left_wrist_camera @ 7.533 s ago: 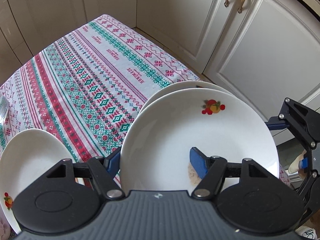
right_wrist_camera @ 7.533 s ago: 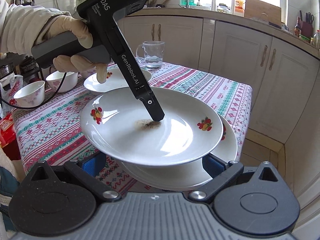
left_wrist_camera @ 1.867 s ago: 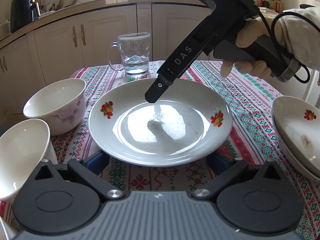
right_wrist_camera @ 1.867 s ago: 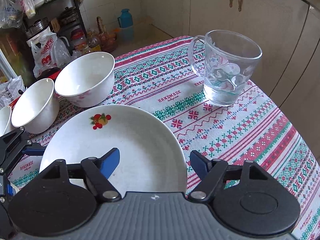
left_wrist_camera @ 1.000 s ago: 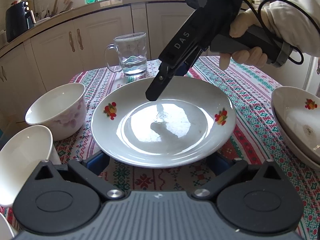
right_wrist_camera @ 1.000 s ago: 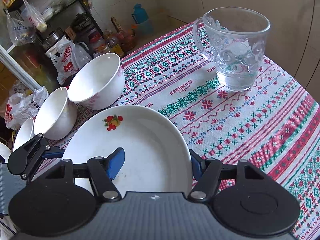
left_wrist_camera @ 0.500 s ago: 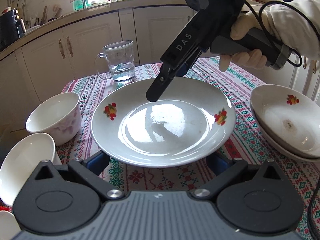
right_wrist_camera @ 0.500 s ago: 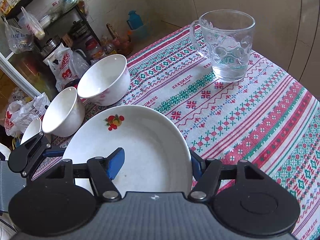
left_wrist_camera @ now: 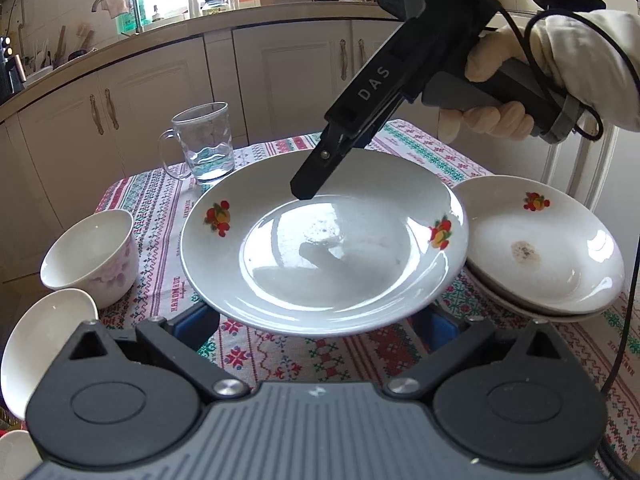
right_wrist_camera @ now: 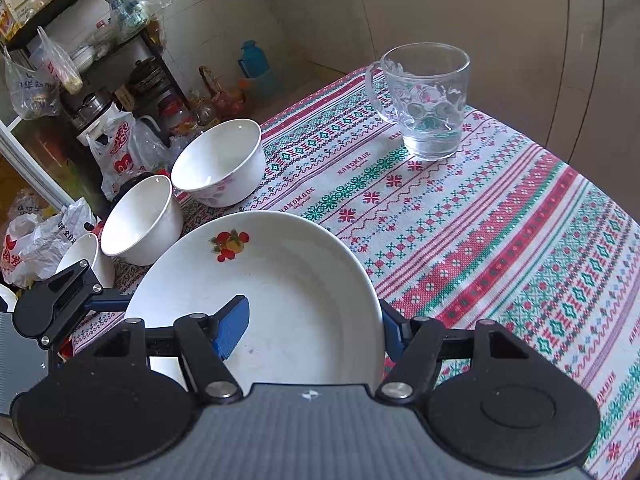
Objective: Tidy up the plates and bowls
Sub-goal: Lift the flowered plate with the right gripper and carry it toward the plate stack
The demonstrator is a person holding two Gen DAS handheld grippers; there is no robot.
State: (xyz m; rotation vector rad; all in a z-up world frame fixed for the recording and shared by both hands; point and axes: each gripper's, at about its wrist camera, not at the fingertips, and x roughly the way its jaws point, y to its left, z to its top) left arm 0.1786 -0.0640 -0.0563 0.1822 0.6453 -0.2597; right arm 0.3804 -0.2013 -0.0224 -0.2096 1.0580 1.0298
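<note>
A white plate (left_wrist_camera: 324, 256) with small fruit prints is filling the middle of the left wrist view, lifted clear of the patterned tablecloth (left_wrist_camera: 160, 208). The right gripper (right_wrist_camera: 316, 322) is grasping it: in the right wrist view one blue finger (right_wrist_camera: 232, 326) is pressing on the inside of the plate and the other is tucked under the rim at the lower centre of the frame. In the left wrist view that same tool is coming down from the upper right, held by a gloved hand (left_wrist_camera: 496, 92), with its dark tip lying on the far inner slope of the plate.

The left gripper (left_wrist_camera: 316, 324) is sitting at the bottom of its own frame with the plate's near edge over its two blue fingers; whether they are pressing on the plate or only standing under it cannot be told.

At the right of the left wrist view a stack of plates (left_wrist_camera: 540, 248) is resting on the cloth, the top one carrying a brown smudge, and the lifted plate's rim is overlapping its left edge in the picture.

At the left, a floral bowl (left_wrist_camera: 90, 256) and a plain bowl (left_wrist_camera: 44, 348) are standing close together.

A glass mug (left_wrist_camera: 202, 142) with a little water is standing behind the plate, in the upper left of the cloth.
</note>
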